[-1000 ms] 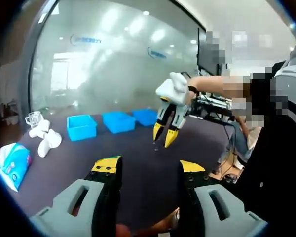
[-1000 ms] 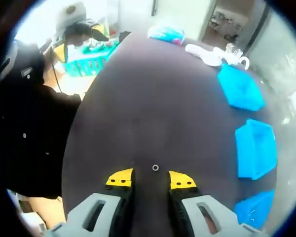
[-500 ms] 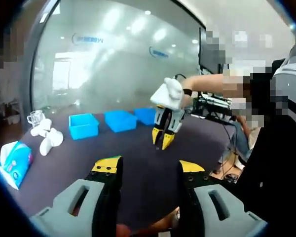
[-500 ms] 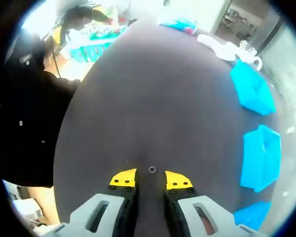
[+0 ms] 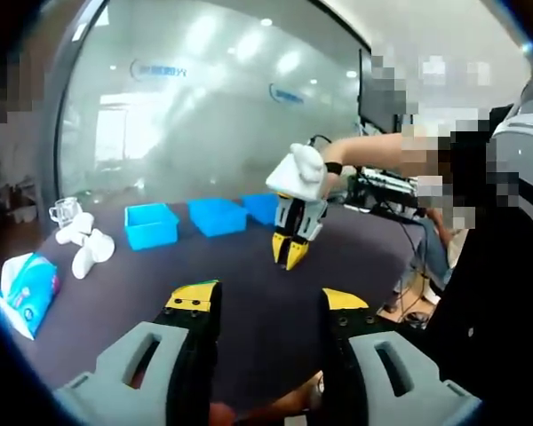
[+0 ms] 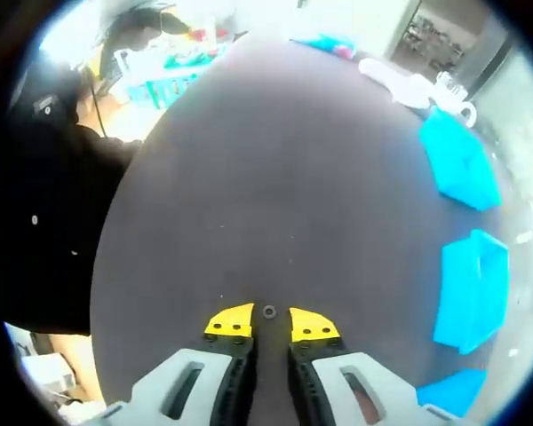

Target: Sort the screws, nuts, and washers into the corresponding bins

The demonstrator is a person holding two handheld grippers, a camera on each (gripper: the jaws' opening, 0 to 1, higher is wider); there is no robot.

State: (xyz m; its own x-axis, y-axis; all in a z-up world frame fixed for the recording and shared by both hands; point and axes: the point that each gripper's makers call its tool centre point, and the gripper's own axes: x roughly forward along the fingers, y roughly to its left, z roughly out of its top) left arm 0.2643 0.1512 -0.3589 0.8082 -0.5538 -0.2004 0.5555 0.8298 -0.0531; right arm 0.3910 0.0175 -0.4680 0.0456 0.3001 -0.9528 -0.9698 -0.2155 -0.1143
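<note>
My right tool (image 6: pixel 270 324) sits low over the dark tabletop (image 6: pixel 275 177), tips narrow w/ a small ring-shaped nut or washer (image 6: pixel 269 311) just past them, not gripped. My left tool (image 5: pixel 265 306) is wide, empty. Three blue bins (image 5: pixel 150 225) line the far edge.

1. Glass wall (image 5: pixel 204 106), left gripper view: a blue logo with a line of blue lettering sits near its upper left, too blurred to read.
2. The same glass wall carries a second blue logo with lettering further right, also too blurred to read.
3. Blue-and-white packet (image 5: pixel 22 297) at the table's left edge: printing shows on it, but no word can be made out.
4. Right gripper view: no legible text, number or sign.
</note>
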